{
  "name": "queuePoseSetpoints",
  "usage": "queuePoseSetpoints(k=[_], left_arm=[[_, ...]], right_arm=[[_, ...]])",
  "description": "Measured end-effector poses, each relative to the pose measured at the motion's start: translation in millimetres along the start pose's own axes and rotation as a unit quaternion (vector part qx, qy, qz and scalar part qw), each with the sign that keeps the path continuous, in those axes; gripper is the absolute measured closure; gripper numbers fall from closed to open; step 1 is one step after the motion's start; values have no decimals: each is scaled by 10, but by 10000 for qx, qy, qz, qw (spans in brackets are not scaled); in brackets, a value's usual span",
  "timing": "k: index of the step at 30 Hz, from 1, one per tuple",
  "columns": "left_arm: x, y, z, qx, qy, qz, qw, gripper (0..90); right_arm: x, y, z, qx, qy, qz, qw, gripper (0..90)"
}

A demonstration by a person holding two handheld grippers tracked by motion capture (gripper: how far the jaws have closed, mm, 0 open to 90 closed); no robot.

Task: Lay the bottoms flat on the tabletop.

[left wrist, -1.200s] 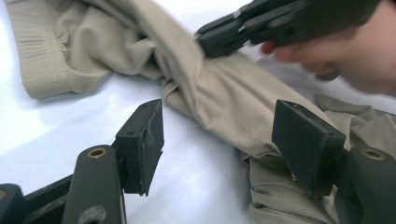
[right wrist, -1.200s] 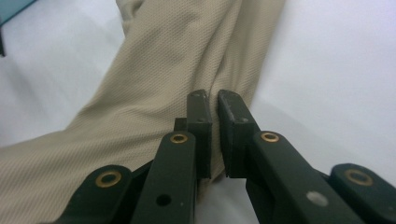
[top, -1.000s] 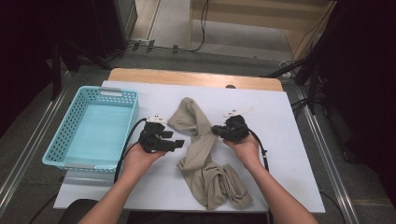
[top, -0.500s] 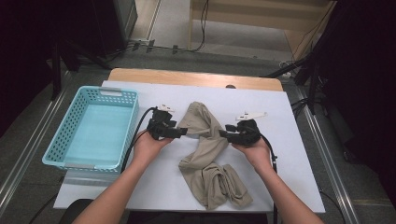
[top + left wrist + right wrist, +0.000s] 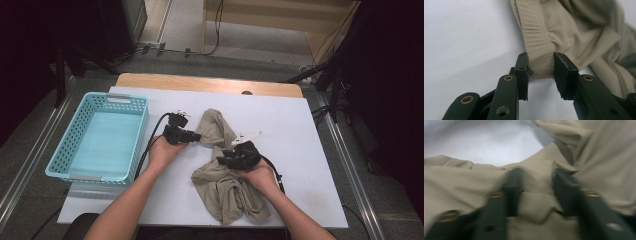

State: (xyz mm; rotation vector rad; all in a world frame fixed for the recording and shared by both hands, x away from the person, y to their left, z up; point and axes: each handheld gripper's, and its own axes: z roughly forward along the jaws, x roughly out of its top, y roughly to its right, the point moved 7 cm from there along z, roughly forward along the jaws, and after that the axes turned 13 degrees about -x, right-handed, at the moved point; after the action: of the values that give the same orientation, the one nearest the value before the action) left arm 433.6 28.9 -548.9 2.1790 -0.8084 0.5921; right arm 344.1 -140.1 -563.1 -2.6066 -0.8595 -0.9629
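Observation:
A crumpled beige cloth [image 5: 225, 195] lies on the white table [image 5: 300, 125], stretching from the middle toward the front edge. My left gripper [image 5: 197, 136] is at its upper left edge. In the left gripper view its jaws have just been closing, and the left gripper [image 5: 541, 72] now pinches a stitched hem of the cloth [image 5: 574, 30] between both pads. My right gripper [image 5: 222, 160] sits on the cloth's middle. In the blurred right gripper view its jaws have also just been closing, and the right gripper [image 5: 536, 187] has a bunched fold of the cloth [image 5: 461, 187] between them.
A light blue plastic basket [image 5: 60, 150] stands at the table's left side, with nothing inside. Bare white table lies to the right of the cloth. A wooden strip [image 5: 210, 84] borders the far edge. Cables trail from both grippers.
Both hands shifted: the left gripper moved right onto the cloth's upper hem, the right gripper came down and left onto the middle. The cloth's top is now bunched and bent between them.

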Motion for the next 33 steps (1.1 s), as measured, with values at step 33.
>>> queuePoseSetpoints(k=[33], left_arm=[[476, 93, -724, 119, 1202, 90, 9926, 669]], right_arm=[[-14, 1115, -1028, -1432, 817, 840, 9827, 722]])
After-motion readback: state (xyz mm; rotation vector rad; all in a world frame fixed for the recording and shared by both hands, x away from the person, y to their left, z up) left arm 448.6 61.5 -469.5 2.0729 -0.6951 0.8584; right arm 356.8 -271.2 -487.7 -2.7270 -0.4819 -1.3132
